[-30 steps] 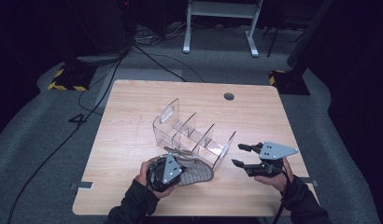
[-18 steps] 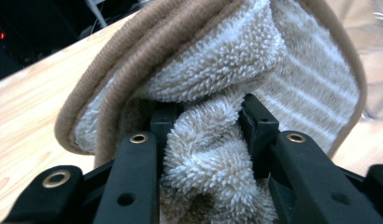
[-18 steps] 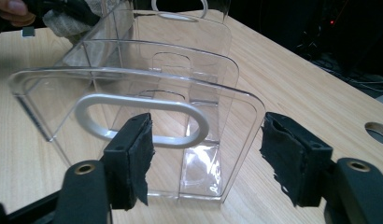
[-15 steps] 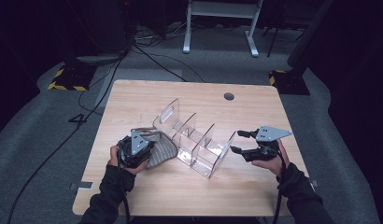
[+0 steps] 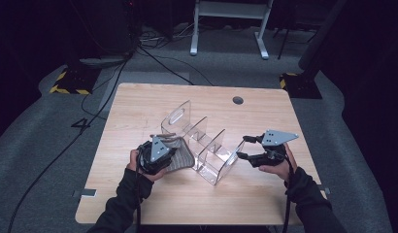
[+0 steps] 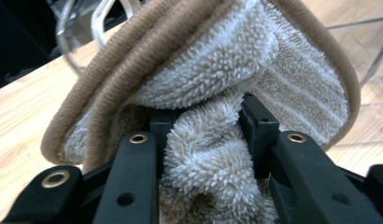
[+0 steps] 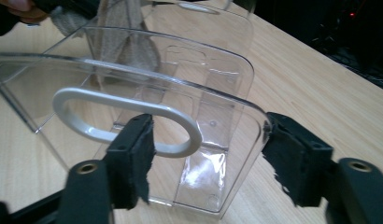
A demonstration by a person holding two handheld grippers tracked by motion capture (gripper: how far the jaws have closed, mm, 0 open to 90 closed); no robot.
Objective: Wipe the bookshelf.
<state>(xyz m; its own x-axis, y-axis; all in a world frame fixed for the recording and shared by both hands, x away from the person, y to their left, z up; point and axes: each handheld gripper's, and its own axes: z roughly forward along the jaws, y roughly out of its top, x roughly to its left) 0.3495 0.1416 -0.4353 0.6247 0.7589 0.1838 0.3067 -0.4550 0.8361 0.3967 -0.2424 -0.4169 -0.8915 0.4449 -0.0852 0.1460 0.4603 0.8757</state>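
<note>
Beige terry towel (image 6: pixel 217 70), folded, fluffy, brown-edged, in left tongs (image 6: pixel 203 140).

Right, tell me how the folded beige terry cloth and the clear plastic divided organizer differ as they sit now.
The folded beige terry cloth is soft, fuzzy and opaque; the clear plastic divided organizer is rigid, smooth and see-through. The cloth is clamped in the left gripper, while the organizer stands on the light wooden table, with the right gripper open around its handled end wall. The organizer is the larger of the two. In the high view they sit side by side.
</note>
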